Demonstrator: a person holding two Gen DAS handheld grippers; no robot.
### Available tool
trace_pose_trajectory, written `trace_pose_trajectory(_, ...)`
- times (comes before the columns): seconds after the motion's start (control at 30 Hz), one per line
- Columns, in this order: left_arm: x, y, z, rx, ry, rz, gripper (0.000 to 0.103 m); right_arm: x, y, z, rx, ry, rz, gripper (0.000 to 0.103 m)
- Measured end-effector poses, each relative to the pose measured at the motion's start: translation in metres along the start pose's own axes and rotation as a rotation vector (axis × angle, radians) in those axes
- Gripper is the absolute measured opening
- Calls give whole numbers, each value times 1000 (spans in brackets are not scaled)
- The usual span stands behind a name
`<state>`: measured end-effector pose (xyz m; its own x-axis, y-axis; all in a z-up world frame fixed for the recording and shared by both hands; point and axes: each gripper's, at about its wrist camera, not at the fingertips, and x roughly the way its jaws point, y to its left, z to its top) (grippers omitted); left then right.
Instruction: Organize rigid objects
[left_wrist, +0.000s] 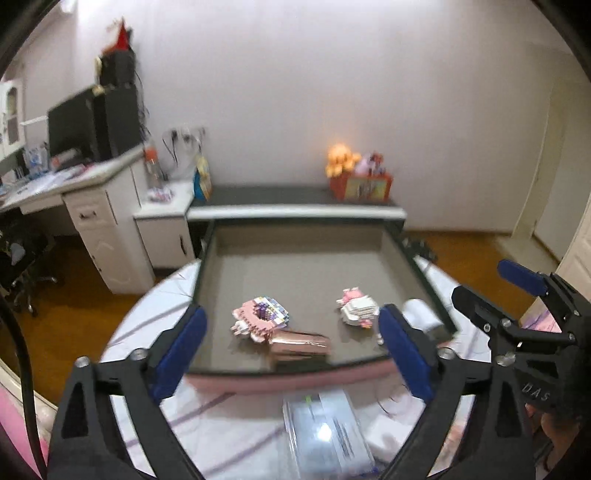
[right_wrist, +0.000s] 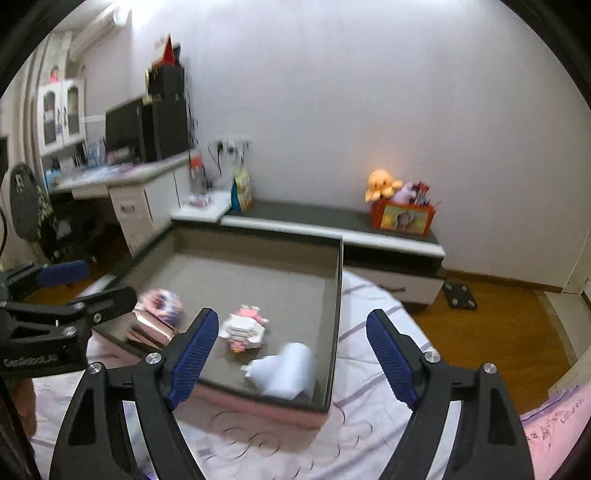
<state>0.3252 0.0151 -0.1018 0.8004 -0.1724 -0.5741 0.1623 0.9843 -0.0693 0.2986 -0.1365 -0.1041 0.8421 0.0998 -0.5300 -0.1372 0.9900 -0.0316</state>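
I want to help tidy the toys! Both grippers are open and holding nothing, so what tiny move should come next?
Probably ease the left gripper down toward the pink brick toy in the tray. It hangs open and holds nothing, and that toy and the shiny pink case lie between its fingers in its view.

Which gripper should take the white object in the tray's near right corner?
Right gripper, probably. Its open fingers already frame the white object, which sits low and central in the right wrist view. From the left gripper, it lies behind the right finger, past the pink-white block figure.
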Motion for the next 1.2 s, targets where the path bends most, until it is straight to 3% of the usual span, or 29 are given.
trace_pose_trajectory(0.1, -55, -6, -11, 7, -94, -11, 103, -47, 9, 1, 10, -81, -3, 85)
trace_pose_trajectory(0.27, -134, -13, -30, 15, -226, 51, 103, -122, 37, -7, -29, -187, -22, 85)
trace_pose_trajectory(0.4, -188, -15, -48, 6, -294, 74, 103, -179, 49, -19, -42, -269, -35, 86)
trace_pose_trajectory(0.6, -250, -17, -68, 15, -361, 20, 103, -246, 61, -36, -30, -362, -43, 86)
trace_pose_trajectory(0.73, -281, -27, -76, 20, -425, 9, 103, -277, 67, -44, -28, -389, -71, 86)
trace_pose_trajectory(0.9, -309, -36, -80, 56, -503, 99, 103, -305, 72, -50, -34, -443, -101, 86)
trace_pose_trajectory(1.2, -315, -35, -80, 39, -511, 113, 103, -323, 73, -50, -23, -494, -104, 86)
